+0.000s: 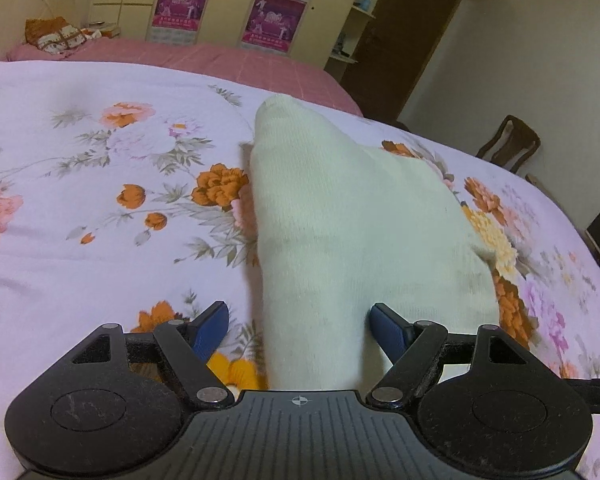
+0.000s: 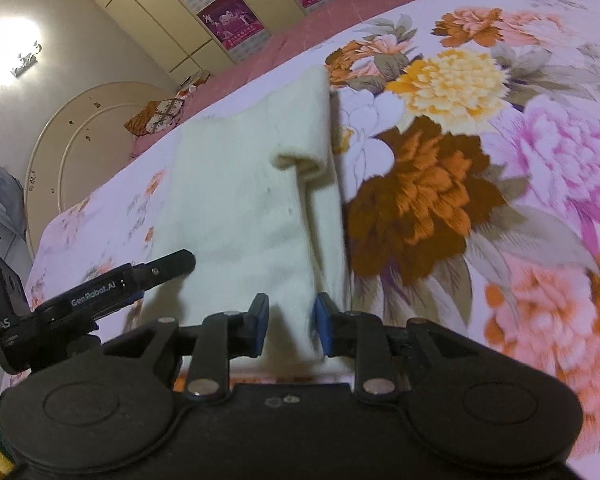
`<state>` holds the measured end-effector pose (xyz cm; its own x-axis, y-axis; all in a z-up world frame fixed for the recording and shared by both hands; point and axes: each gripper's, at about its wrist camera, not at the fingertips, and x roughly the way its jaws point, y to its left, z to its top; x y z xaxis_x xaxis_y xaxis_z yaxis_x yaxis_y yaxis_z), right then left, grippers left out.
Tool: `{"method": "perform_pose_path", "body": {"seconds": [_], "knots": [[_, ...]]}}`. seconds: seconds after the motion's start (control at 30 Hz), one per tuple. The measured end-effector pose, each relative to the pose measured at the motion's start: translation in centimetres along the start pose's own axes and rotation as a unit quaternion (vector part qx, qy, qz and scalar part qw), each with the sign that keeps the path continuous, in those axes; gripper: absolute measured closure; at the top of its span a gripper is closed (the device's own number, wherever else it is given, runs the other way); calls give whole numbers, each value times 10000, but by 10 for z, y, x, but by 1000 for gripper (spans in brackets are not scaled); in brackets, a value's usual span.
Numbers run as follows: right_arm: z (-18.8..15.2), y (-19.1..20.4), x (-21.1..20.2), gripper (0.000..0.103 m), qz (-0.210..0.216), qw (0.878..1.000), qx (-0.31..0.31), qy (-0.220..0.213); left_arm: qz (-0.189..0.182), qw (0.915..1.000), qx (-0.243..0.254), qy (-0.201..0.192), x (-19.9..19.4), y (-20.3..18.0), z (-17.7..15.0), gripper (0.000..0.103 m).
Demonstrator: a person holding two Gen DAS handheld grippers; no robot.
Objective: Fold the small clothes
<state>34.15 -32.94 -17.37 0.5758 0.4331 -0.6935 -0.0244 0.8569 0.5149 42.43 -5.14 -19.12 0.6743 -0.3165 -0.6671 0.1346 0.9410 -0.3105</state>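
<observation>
Sweater (image 1: 340, 216) in cream knit is spread on the bed's flowery quilt (image 1: 80, 200), and both my claws are at its near hem. My left claw (image 1: 298, 332) has its blue pads spread wide with a strip of the knit running between them, the right pad touching the cloth and the left one clear of it, so it isn't pinching anything. My right claw (image 2: 288, 326) is only partly open, with a raised fold of the sweater (image 2: 240, 200) standing between the pads (image 2: 259, 322); I can't tell if it's actually clamped. From the right camera, the left claw's finger (image 2: 168, 266) lies over the sweater's left edge.
</observation>
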Motion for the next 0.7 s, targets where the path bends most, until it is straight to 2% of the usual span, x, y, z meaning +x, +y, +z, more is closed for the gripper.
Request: {"method": "perform_pose_path", "body": {"seconds": [0.07,0.1,0.17,0.27,0.33,0.43,0.7], "knots": [[-3,4,-2,65,-52,10000,-50,-6,14,10000,23,2,-2,0,-2,26],[-5,6,-3,57,-30,10000,-66,-10,27,10000,37,-2,-3,0,-3,26],[-9,10,-2,54,-43,9999,-115,3,49,10000,75,-11,-4,-1,-5,26],[-9,16,3,64,-175,9996,-229,-3,80,9999,110,-14,-5,-2,-7,26],[-9,17,4,76,-205,9996,-199,-5,92,9999,123,-16,-6,-2,-7,26],[-10,24,5,86,-250,9992,-304,-20,115,9998,137,-12,-6,-3,-8,26],[-8,44,-20,89,-397,9965,-611,-414,71,9999,62,65,-11,-5,-6,26]]}}
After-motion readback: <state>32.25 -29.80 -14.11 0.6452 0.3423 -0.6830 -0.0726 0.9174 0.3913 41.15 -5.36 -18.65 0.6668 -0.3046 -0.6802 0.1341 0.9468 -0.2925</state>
